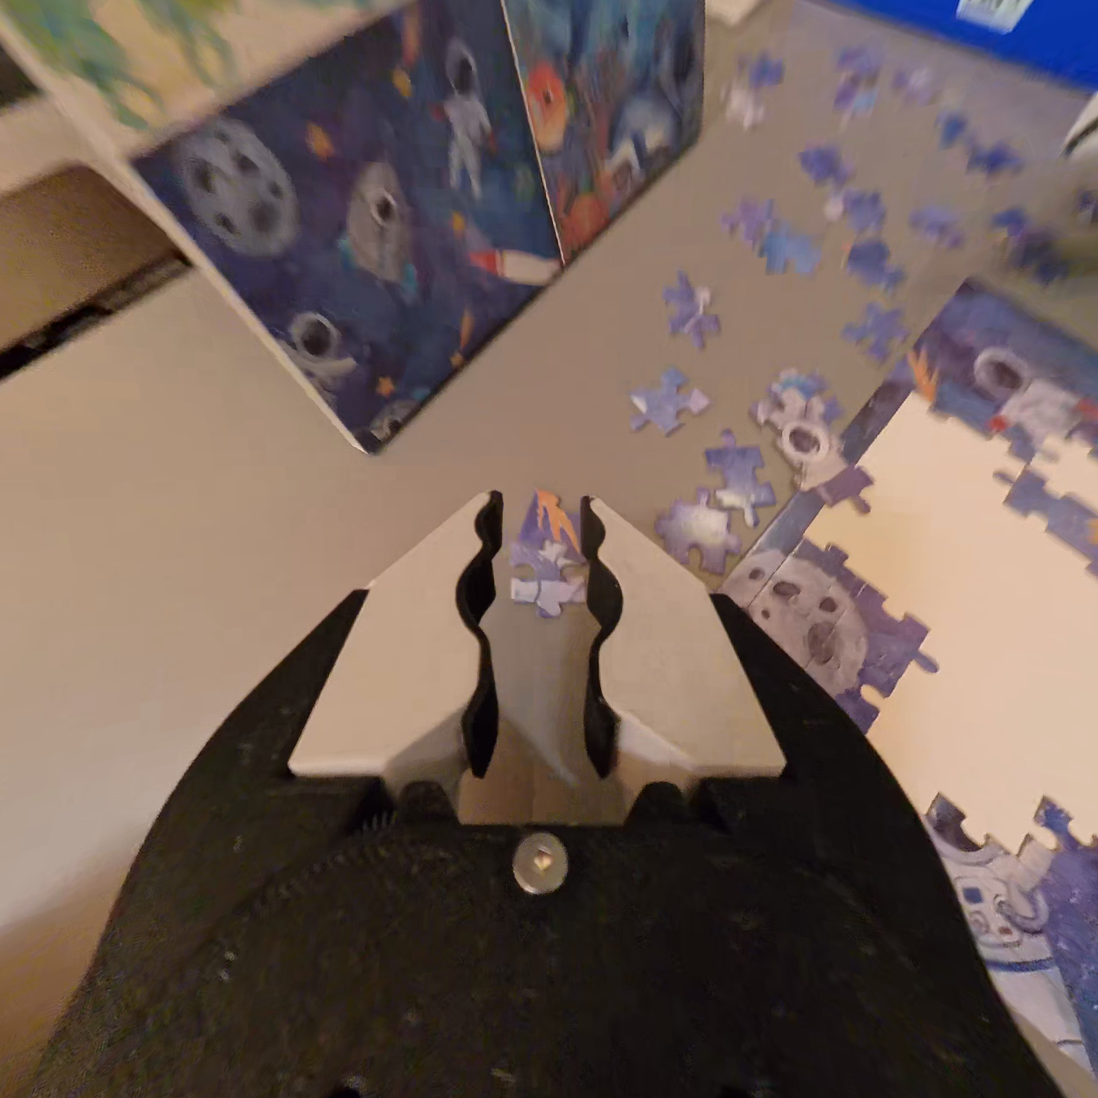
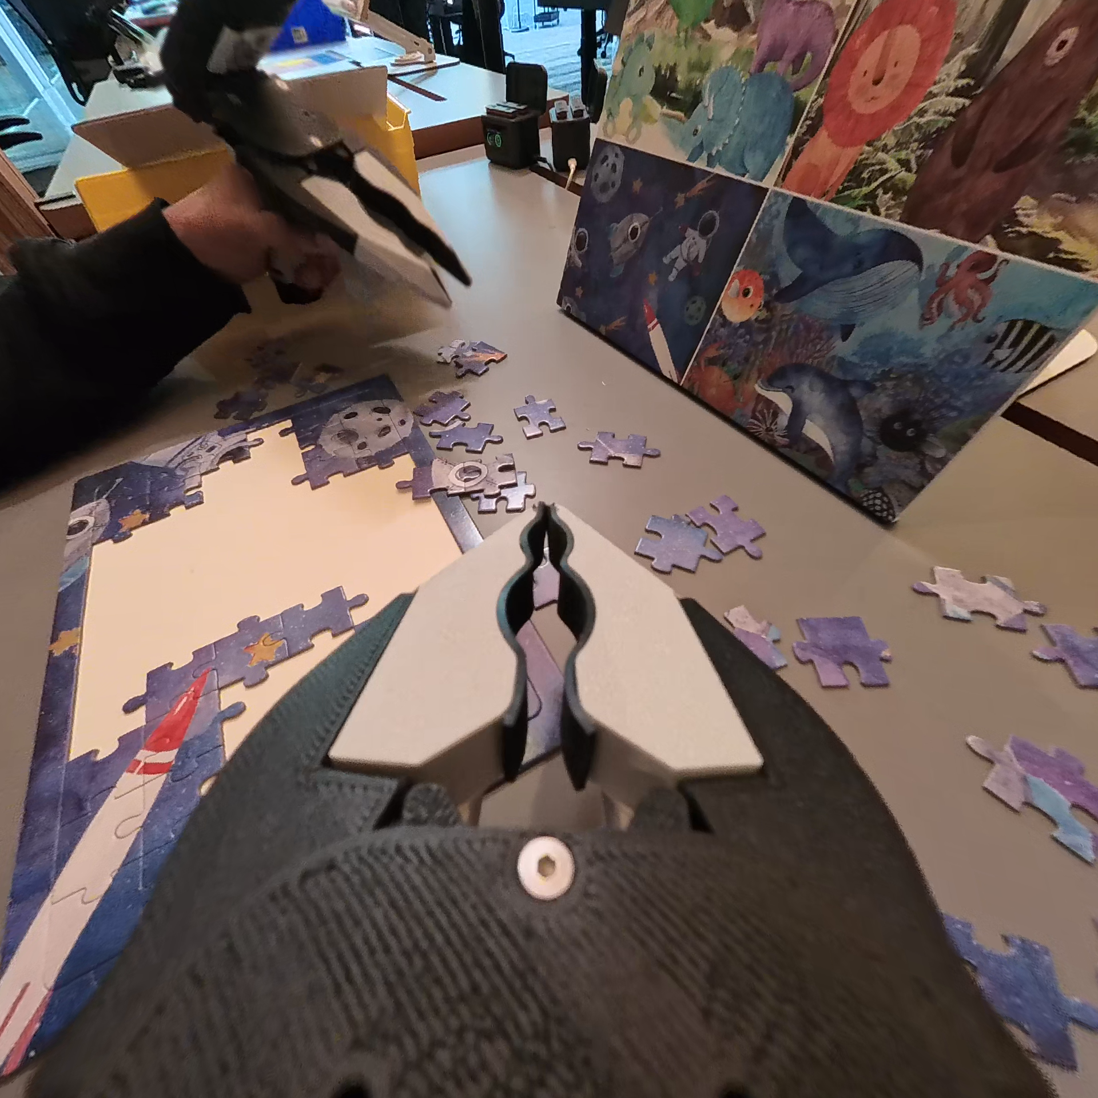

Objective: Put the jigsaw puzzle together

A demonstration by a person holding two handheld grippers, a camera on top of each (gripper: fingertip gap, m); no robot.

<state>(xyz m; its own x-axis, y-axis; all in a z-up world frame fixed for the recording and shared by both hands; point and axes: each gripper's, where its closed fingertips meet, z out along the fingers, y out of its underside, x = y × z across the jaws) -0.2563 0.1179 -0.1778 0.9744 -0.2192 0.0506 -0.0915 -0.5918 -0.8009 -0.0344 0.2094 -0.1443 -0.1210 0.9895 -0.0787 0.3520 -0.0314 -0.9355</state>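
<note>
The grey table [image 2: 535,249] carries a rectangular space-themed jigsaw board [image 2: 249,552] whose blue-violet border, moon corner and red-tipped rocket are joined, while its cream middle lies mostly bare. Behind it stands a picture panel of space and sea scenes [image 2: 772,309]. Many loose blue-violet cardboard pieces [image 2: 618,448] lie scattered beside the board, so by the look of it the border is largely done and the centre is left.

The left gripper [image 1: 542,505] hangs above the table with its fingers apart; a small joined cluster of violet pieces with an orange streak [image 1: 549,555] lies on the table between them, unpressed. The right gripper [image 2: 547,512] hovers near the board's corner, fingertips together on nothing that shows.
</note>
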